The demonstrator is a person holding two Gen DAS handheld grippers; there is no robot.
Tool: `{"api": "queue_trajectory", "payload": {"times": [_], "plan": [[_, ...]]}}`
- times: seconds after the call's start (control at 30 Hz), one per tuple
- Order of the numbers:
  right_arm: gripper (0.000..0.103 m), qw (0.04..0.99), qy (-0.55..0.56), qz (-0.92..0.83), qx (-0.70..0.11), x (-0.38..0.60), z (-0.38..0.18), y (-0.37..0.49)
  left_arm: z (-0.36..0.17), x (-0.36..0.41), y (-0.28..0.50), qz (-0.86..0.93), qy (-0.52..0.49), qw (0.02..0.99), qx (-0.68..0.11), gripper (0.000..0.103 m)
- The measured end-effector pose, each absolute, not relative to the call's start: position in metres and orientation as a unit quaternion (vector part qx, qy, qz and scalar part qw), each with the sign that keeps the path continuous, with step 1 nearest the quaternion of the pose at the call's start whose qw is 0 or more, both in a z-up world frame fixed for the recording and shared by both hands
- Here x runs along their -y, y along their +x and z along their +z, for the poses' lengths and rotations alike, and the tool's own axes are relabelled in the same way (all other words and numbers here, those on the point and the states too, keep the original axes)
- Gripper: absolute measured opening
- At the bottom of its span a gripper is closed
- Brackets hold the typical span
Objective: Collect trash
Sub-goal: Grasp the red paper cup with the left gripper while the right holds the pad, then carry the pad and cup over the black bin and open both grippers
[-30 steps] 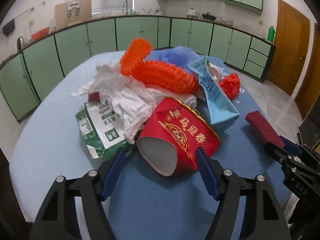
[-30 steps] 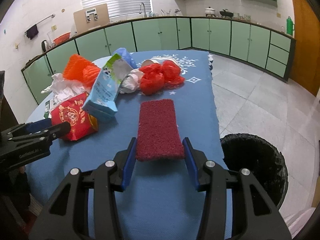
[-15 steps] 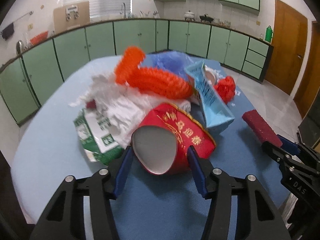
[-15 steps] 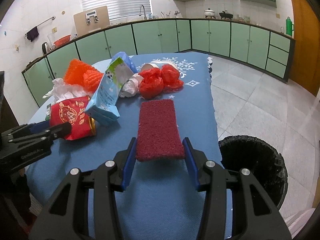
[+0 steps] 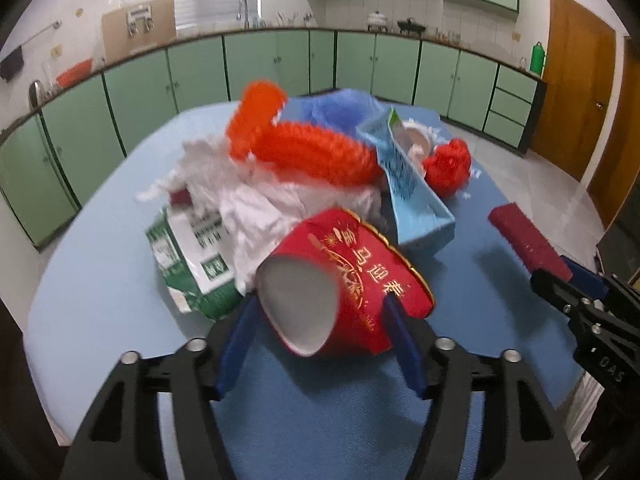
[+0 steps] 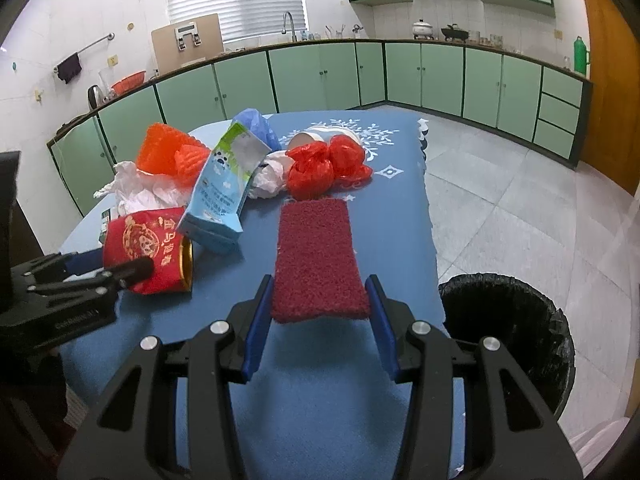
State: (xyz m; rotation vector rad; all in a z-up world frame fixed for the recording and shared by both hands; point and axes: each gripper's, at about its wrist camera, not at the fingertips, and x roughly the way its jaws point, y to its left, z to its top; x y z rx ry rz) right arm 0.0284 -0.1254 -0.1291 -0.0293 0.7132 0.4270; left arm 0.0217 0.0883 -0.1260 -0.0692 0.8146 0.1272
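Observation:
On the blue table lies a heap of trash. A red paper cup with gold print lies on its side at the heap's front. My left gripper has the cup between its blue fingers, and its jaws are opening; I see no firm squeeze on the cup. In the right wrist view the same cup rests on the cloth by the left gripper. My right gripper is shut on a dark red scouring pad, held level above the table's right edge.
Behind the cup lie a light blue carton, orange mesh, white paper, a green-white packet and red plastic bags. A black-lined bin stands on the floor right of the table. Green cabinets line the walls.
The left jaws closed in on the red cup and squashed it, then spread again to their earlier width. The cup now sits deeper between them. The right gripper and its pad stayed put.

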Motion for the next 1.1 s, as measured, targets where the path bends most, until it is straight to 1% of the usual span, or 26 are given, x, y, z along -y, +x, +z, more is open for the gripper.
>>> {"api": "queue_trajectory", "payload": {"times": [0.1,0.13,0.17,0.2,0.37,0.4,0.43,0.8,1.1], "plan": [[0.045,0.914,-0.016,0.206,-0.348,0.124,-0.129,0.03,-0.132,-0.09,0.026,0.057,-0.043,0.912,-0.404,0.07],[0.045,0.914,-0.016,0.206,-0.349,0.124,-0.13,0.03,-0.131,-0.091,0.026,0.057,-0.046,0.913,-0.402,0.068],[0.045,0.914,-0.016,0.206,-0.349,0.124,-0.13,0.03,-0.13,-0.092,0.026,0.06,-0.047,0.915,-0.397,0.062],[0.045,0.914,-0.017,0.206,-0.349,0.123,-0.13,0.03,-0.13,-0.093,0.026,0.061,-0.048,0.915,-0.397,0.05],[0.045,0.915,-0.019,0.206,-0.345,0.122,-0.129,0.03,-0.124,-0.095,0.019,0.064,-0.054,0.922,-0.379,0.046],[0.045,0.916,-0.021,0.206,-0.342,0.122,-0.127,0.029,-0.119,-0.095,0.015,0.065,-0.052,0.924,-0.372,0.025],[0.045,0.918,-0.022,0.206,-0.339,0.122,-0.126,0.028,-0.116,-0.096,0.013,0.063,-0.054,0.927,-0.366,0.026],[0.044,0.928,-0.014,0.216,-0.303,0.127,-0.098,0.019,-0.074,-0.096,-0.004,0.076,-0.036,0.95,-0.301,0.026],[0.044,0.941,0.009,0.178,-0.288,0.159,-0.082,0.022,-0.05,-0.06,0.016,0.023,-0.026,0.958,-0.285,0.026]]}}
